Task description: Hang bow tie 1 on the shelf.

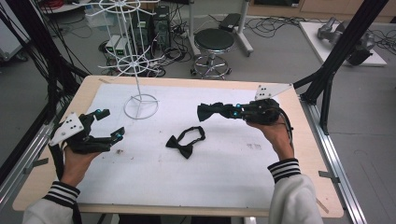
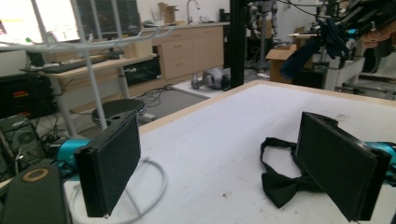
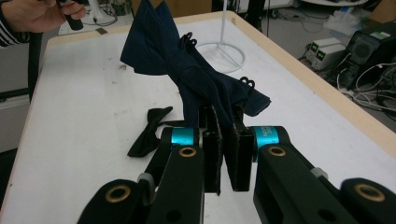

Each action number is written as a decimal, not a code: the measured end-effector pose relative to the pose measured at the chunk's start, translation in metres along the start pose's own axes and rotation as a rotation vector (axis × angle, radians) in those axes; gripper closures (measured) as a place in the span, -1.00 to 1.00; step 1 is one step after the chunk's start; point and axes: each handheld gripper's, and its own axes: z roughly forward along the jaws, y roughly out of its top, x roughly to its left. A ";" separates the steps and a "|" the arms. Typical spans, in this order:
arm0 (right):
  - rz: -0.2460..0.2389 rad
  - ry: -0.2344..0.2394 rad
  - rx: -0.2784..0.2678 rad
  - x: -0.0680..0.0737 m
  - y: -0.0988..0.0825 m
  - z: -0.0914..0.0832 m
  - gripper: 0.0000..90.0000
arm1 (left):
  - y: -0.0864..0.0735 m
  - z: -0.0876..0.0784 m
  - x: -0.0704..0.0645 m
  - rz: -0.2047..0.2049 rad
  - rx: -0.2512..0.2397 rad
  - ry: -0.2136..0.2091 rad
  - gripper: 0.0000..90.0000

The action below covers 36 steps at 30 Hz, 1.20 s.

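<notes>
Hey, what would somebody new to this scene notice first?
Most striking is the navy bow tie pinched in the right claw, held up above the table's right half. A black bow tie lies flat mid-table on the white mat. The white wire rack stands at the far left, and the left claw hovers open near it.

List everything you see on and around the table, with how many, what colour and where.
Navy bow tie: one, dark blue, clamped in the right gripper's jaws above the table.
Black bow tie: one, black, lying mid-table.
Wire rack: one, white, round base on the table's far left.
Table: one, white top with wooden edge.
Stool: one, black seat, on the floor beyond the table.
Left gripper: one, black, jaws open, over the table's left side.
Right gripper: one, black, over the right side.
</notes>
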 end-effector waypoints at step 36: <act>-0.037 0.014 -0.034 0.039 0.042 0.041 0.92 | 0.052 0.075 -0.017 0.006 0.081 -0.368 -0.67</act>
